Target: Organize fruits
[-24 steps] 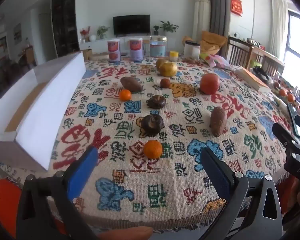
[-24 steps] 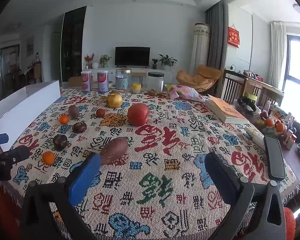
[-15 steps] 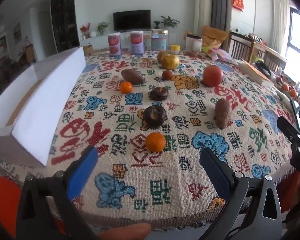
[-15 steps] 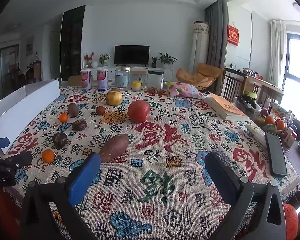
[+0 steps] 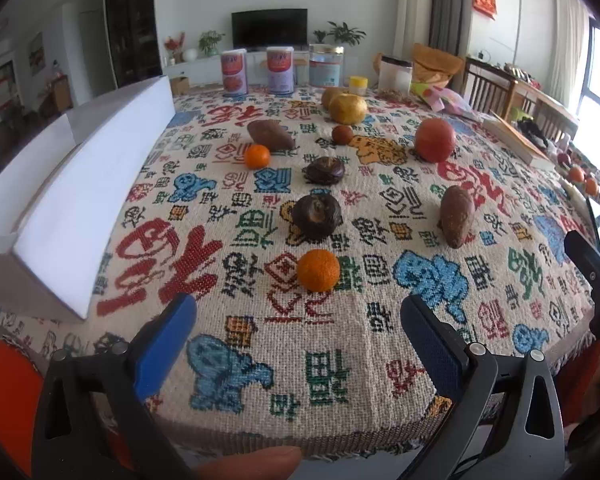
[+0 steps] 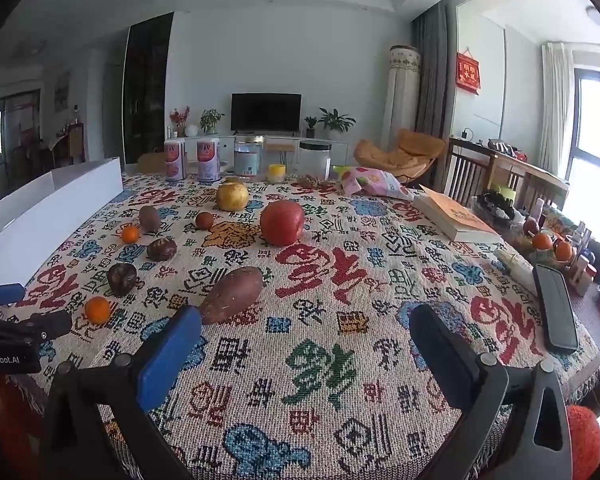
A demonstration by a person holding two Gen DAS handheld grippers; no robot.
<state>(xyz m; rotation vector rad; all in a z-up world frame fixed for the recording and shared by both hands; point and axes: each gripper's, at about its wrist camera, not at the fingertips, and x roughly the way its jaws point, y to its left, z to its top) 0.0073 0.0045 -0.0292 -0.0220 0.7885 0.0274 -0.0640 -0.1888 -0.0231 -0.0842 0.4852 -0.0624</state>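
Both grippers hang over the near edge of the worktop (image 5: 380, 360), which is covered by a woven cloth with coloured characters. The left gripper (image 5: 298, 332) has its jaws spread as wide as they go, with nothing between the blue pads. The right gripper (image 6: 304, 340) is just as wide open and also empty.

The fruits lie loose on the cloth, apart from one another. Nearest the left gripper is a small orange (image 5: 318, 270), just ahead of its jaws. Behind it sits a dark brown wrinkled fruit (image 5: 317, 216), then a second dark fruit (image 5: 324, 169), and farther back a second small orange (image 5: 257, 156) beside a brown oval fruit (image 5: 271, 134). A small reddish-brown fruit (image 5: 342, 135) lies in front of a yellow pear (image 5: 347, 109). To the right stand a red apple (image 5: 435, 139) and, nearer, a sweet potato (image 5: 456, 216), which in the right wrist view lies just ahead of that gripper's left pad.

A long white box (image 5: 92, 200) runs along the left side of the worktop. Tins and jars (image 5: 280, 70) line the far edge, and a book (image 6: 456, 218) lies at the right.
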